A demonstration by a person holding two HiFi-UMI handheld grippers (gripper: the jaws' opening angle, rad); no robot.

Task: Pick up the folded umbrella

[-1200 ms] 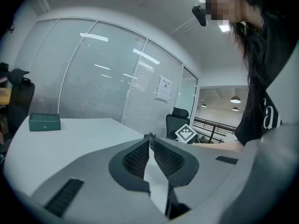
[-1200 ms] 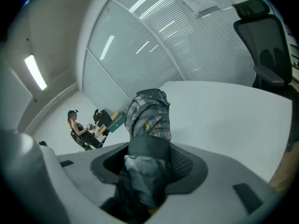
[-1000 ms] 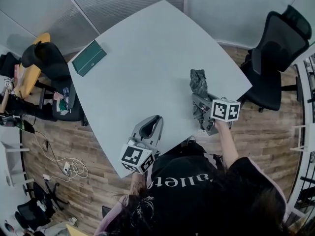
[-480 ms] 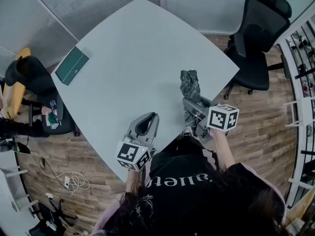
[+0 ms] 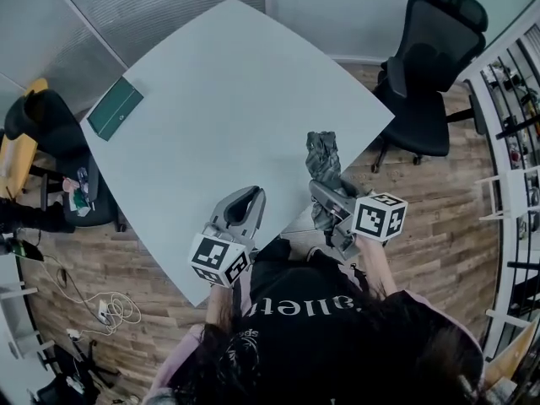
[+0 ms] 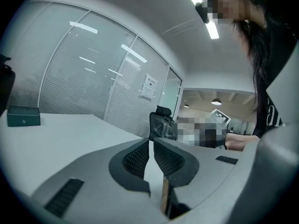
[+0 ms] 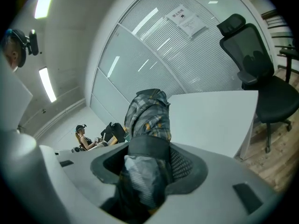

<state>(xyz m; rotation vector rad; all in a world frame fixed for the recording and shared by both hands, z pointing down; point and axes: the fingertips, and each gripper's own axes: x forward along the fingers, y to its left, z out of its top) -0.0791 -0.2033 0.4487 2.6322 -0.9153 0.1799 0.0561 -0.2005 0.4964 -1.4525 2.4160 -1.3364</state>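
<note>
Two grippers at table (image 5: pixel 219 91) near edge, head view; right gripper (image 5: pixel 327 199) clamps folded umbrella (image 5: pixel 321 152), its far end ahead of jaws; left gripper (image 5: pixel 248 199) alongside; left gripper view: jaws closed, empty, bare tabletop ahead; right gripper view: table corner, chair (image 7: pixel 254 59) beyond jaws.

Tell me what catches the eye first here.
A plaid folded umbrella is clamped in the right hand-held gripper at the near right edge of the pale table. The left hand-held gripper hangs empty beside it, jaws together. A dark green box sits alone at the table's far left corner.
</note>
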